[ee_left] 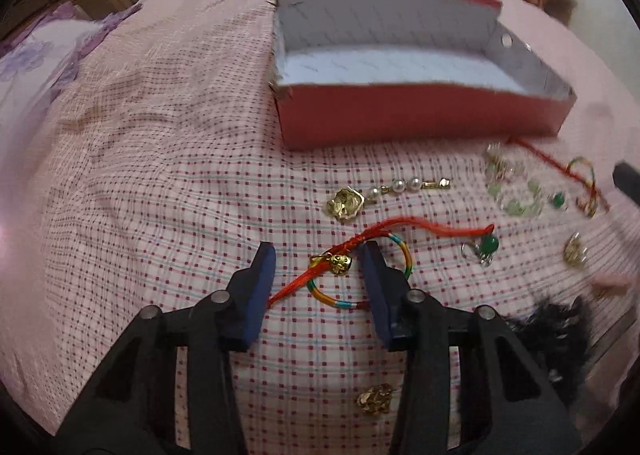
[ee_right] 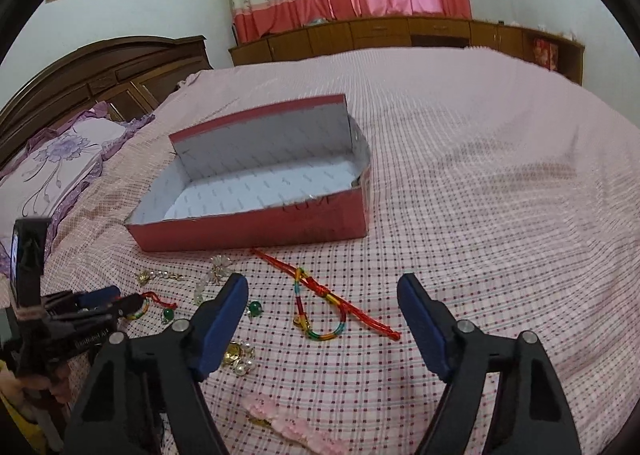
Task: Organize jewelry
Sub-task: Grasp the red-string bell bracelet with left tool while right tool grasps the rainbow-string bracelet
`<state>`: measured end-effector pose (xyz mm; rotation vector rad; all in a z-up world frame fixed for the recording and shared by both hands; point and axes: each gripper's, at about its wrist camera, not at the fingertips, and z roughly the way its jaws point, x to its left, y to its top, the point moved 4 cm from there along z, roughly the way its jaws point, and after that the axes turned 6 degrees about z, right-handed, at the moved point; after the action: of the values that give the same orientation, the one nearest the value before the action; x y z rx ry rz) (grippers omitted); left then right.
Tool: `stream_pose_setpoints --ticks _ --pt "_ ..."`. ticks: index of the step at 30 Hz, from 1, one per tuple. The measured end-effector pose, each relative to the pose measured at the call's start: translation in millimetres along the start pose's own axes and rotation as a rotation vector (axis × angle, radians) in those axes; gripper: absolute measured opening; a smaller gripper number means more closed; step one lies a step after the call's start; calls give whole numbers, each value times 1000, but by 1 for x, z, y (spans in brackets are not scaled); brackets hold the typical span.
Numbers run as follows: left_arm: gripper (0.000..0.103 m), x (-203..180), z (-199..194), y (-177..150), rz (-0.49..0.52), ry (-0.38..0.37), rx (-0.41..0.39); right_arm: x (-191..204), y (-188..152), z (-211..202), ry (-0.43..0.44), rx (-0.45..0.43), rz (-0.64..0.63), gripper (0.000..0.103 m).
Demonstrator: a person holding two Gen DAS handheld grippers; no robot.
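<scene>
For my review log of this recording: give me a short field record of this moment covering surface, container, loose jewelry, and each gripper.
surface: bed with pink checked cover
container: red box, open, nothing visible inside
loose jewelry: all on the cover in front of the box
left gripper: open, straddling a rainbow bracelet with red cord and gold charm; pads not pressing
right gripper: open, above a second rainbow bracelet with red cord
progress: no piece in the box yet

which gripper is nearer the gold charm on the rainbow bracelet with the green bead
Left. The left gripper has the gold charm between its jaws; the right gripper is off to the side, over another bracelet.
</scene>
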<state>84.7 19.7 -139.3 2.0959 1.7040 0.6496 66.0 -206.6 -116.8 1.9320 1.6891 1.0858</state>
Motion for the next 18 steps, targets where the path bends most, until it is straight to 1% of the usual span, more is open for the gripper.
stream_pose_setpoints --ticks 2,3,5,7,13,16,17,18 --pt "37 0 -1 -2 0 3 -6 -1 -1 8 -1 26 1 75" --pt "37 0 -1 -3 -2 -1 -7 -2 -2 11 -1 37 0 74" --pt "36 0 0 -4 -12 -14 -11 -3 -3 19 -3 64 2 69" --pt "36 1 -1 -6 -7 -20 -17 -4 -5 26 0 86 6 66" --pt "36 4 2 -6 10 0 -40 -10 -12 45 21 137 45 66" --pt "36 0 3 -7 5 -1 -48 -7 -12 52 2 157 20 66" --pt "35 -3 3 -5 6 0 -49 -5 -13 53 -5 160 11 66" --pt "31 -3 3 -4 7 0 -49 -4 -13 54 -15 160 4 66"
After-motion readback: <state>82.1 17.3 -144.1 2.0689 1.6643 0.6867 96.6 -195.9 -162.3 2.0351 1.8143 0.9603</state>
